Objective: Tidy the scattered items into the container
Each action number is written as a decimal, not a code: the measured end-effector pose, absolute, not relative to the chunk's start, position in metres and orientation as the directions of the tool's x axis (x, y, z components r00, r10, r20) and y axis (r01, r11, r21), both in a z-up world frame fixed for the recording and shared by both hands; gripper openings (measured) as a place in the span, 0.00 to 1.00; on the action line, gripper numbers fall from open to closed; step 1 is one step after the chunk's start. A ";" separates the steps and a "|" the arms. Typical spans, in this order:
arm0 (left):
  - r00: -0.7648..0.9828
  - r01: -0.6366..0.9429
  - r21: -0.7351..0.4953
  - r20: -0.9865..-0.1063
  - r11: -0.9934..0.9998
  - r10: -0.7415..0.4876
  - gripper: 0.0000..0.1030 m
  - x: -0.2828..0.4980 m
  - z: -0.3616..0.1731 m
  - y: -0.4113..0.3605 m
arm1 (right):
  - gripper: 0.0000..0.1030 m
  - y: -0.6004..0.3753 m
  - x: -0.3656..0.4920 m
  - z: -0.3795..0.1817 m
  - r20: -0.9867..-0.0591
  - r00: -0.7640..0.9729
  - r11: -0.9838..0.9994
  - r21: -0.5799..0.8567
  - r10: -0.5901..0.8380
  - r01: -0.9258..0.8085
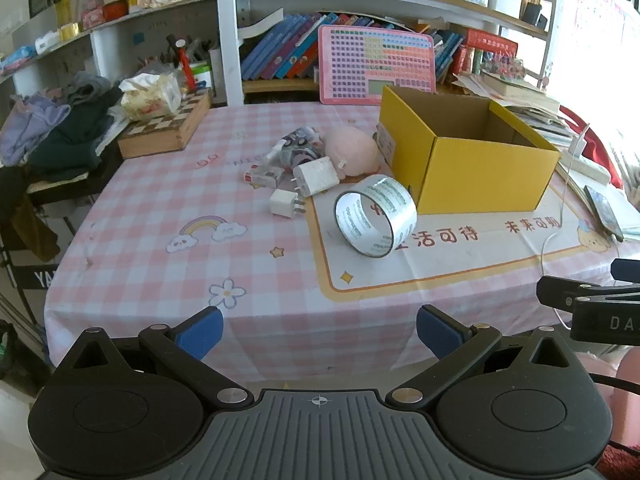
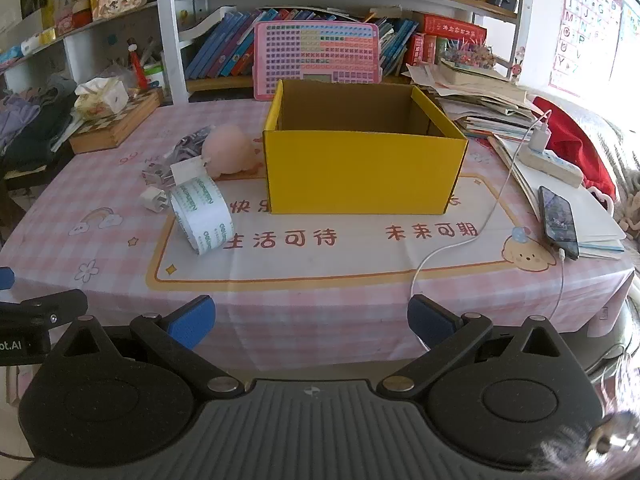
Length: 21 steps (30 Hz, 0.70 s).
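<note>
An open yellow cardboard box (image 2: 362,172) stands upright on a pink checked tablecloth (image 2: 280,320), its inside bare as far as both views show. To its left lies a scatter of items: a roll of clear tape (image 1: 375,216) on its edge just beside the box's near corner, two white plug chargers (image 1: 314,176) (image 1: 285,201) side by side, a pink plush toy (image 1: 352,152) touching the box's left wall, and a small heap of packets (image 1: 294,148) behind the chargers. Both tools hover over the table's near edge, well apart from every item. The left gripper (image 1: 319,332) has its blue-padded jaws spread wide with nothing between them; the right gripper (image 2: 311,322) is likewise released. A phone (image 2: 558,220) on a white cable (image 2: 460,244) rests at the right.
</note>
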<state>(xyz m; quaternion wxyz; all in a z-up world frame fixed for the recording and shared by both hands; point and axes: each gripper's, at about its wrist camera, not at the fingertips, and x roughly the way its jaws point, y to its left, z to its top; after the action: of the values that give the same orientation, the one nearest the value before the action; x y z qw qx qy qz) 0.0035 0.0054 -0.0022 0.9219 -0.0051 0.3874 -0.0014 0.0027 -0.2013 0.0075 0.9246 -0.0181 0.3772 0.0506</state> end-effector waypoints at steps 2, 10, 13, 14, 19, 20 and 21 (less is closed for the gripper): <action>0.698 0.000 -0.008 -0.716 1.000 -0.006 1.00 0.004 -0.004 0.006 | 1.00 -0.200 0.003 0.007 -0.700 0.709 0.994 0.006 0.082 -0.109; 0.692 -0.001 -0.023 -0.722 1.000 -0.016 1.00 0.005 -0.004 0.010 | 1.00 -0.200 0.005 0.007 -0.705 0.704 0.993 0.001 0.082 -0.114; 0.687 0.012 -0.030 -0.727 0.999 -0.030 1.00 0.006 -0.005 0.009 | 1.00 -0.199 0.005 0.007 -0.705 0.705 0.993 -0.001 0.081 -0.116; 0.685 0.016 -0.029 -0.728 0.999 -0.032 1.00 0.006 -0.005 0.009 | 1.00 -0.199 0.005 0.007 -0.705 0.704 0.993 -0.002 0.081 -0.116; 0.688 0.012 -0.023 -0.726 1.000 -0.025 1.00 0.006 -0.003 0.009 | 1.00 -0.198 0.006 0.007 -0.708 0.701 0.993 -0.005 0.082 -0.122; 0.684 0.009 -0.022 -0.729 1.000 -0.022 1.00 0.007 -0.004 0.010 | 1.00 -0.198 0.006 0.007 -0.708 0.702 0.993 -0.005 0.082 -0.121; 0.681 0.007 -0.022 -0.732 1.000 -0.021 1.00 0.007 -0.005 0.010 | 1.00 -0.198 0.006 0.007 -0.708 0.702 0.993 -0.003 0.081 -0.118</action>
<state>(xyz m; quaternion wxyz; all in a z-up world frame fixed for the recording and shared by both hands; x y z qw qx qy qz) 0.0070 0.0101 -0.0047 0.9168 -0.0085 0.3992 -0.0075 0.0056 -0.1978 0.0072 0.9222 -0.0242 0.3822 0.0538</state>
